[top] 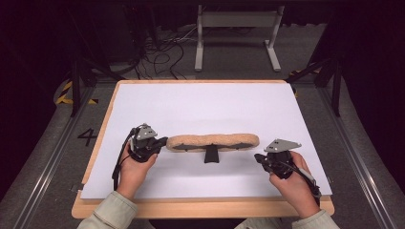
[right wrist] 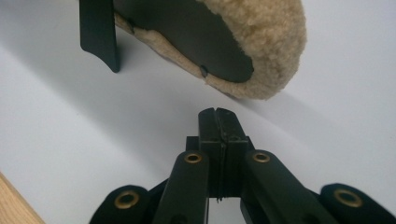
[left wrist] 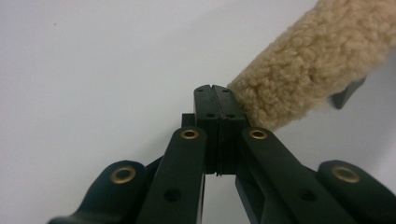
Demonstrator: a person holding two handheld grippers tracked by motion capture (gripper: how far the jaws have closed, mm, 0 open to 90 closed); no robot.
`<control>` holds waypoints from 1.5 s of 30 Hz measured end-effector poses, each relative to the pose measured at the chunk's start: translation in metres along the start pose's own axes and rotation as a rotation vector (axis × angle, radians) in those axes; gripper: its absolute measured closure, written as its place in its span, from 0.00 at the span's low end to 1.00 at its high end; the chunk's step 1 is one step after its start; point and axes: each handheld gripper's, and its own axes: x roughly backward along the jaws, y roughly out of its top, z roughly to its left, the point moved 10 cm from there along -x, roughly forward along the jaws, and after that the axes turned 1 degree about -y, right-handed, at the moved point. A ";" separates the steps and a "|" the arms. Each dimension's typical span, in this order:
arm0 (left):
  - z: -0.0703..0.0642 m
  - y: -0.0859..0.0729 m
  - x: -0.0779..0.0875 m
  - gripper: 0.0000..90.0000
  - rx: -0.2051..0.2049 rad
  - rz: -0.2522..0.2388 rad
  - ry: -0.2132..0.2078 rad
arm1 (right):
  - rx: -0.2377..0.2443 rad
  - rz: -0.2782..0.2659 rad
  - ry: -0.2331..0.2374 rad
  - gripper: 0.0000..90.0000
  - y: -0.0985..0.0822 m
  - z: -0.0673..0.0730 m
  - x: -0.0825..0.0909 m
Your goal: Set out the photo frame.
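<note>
A tan, woolly mop pad with a black backing plate and black bracket lies on a white sheet over a pale wooden counter. Both hand-held grippers are black with brass-coloured rivets and grey plates.

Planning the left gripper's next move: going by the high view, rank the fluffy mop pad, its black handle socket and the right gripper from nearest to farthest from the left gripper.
1. fluffy mop pad: its left end right beside the left gripper.
2. black handle socket: under the pad's middle.
3. right gripper: past the pad's right end.
</note>
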 end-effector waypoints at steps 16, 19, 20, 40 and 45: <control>-0.032 -0.012 0.020 1.00 -0.168 0.088 -0.156 | -0.009 -0.022 0.007 1.00 0.006 -0.002 0.007; -0.041 -0.013 0.022 1.00 -0.202 0.101 -0.210 | -0.011 -0.020 0.010 1.00 0.006 -0.003 0.006; -0.044 -0.013 0.022 1.00 -0.214 0.107 -0.228 | -0.014 -0.018 0.014 1.00 0.006 -0.003 0.006; -0.094 -0.019 0.022 1.00 -0.344 0.171 -0.439 | -0.017 -0.005 0.042 1.00 0.005 0.004 0.004; -0.104 -0.019 0.021 1.00 -0.352 0.171 -0.475 | -0.014 -0.011 0.064 1.00 0.007 0.010 0.002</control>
